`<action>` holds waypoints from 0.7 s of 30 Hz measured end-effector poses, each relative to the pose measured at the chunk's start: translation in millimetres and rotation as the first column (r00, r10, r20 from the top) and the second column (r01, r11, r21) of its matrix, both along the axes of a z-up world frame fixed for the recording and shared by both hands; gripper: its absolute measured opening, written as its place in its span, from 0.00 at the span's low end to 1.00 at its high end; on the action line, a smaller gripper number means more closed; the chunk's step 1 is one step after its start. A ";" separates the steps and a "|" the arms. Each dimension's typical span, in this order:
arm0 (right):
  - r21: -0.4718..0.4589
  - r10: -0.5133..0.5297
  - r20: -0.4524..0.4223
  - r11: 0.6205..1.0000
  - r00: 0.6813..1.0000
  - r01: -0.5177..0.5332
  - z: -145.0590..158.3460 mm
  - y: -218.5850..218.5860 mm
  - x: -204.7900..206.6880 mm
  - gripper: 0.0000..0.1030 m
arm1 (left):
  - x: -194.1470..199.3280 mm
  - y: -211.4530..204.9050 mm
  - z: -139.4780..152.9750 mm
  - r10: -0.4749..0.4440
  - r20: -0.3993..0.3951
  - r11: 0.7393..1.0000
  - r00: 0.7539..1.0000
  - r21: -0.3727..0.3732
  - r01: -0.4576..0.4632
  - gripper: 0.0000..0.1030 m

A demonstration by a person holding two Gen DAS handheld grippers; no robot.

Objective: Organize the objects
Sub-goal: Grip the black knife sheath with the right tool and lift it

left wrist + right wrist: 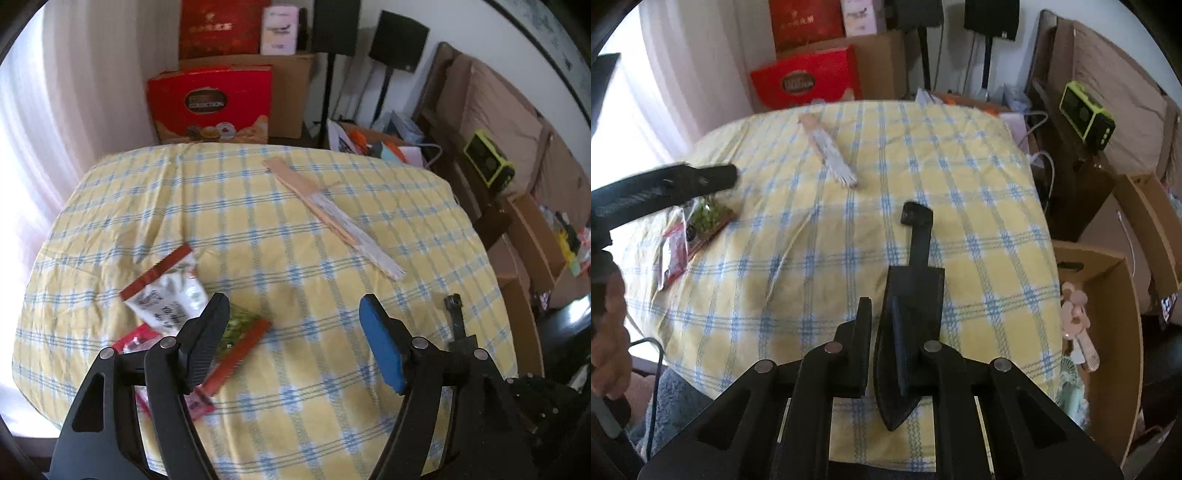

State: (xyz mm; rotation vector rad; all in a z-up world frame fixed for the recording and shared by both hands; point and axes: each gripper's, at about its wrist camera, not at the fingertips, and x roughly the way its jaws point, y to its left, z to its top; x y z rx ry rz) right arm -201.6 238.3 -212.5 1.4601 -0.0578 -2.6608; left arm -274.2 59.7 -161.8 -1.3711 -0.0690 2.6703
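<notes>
While the left claw gapes wide over snack packets on the worktop, the right claw grips a black sheath.

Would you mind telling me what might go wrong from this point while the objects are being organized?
The right gripper pinches the black sheathed tool near one end, so its long free part may swing or slip out. The open left gripper hovers by the overlapping snack packets; closing there might catch several or push them toward the tablecloth edge.
</notes>
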 end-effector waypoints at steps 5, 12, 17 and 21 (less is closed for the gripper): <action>-0.042 -0.040 -0.079 0.998 0.996 0.037 14.5 10.5 9.8 0.42 | 1.0 6.8 0.0 0.010 0.005 1.000 1.000 -0.001 -0.010 0.69; 0.093 -0.063 -0.043 0.993 0.997 0.067 -5.8 -2.9 4.5 0.53 | -26.2 16.9 -3.0 0.043 0.075 0.999 0.996 0.015 -0.044 0.86; 0.094 -0.044 -0.047 0.994 0.998 0.048 -9.7 -7.3 6.7 0.36 | -60.4 28.1 -16.9 0.119 0.122 0.988 0.985 0.086 -0.130 0.86; 0.087 -0.077 -0.071 0.993 0.995 0.083 -9.3 -2.4 8.6 0.35 | -96.7 49.3 -36.9 0.169 0.136 0.983 0.976 0.046 -0.177 0.88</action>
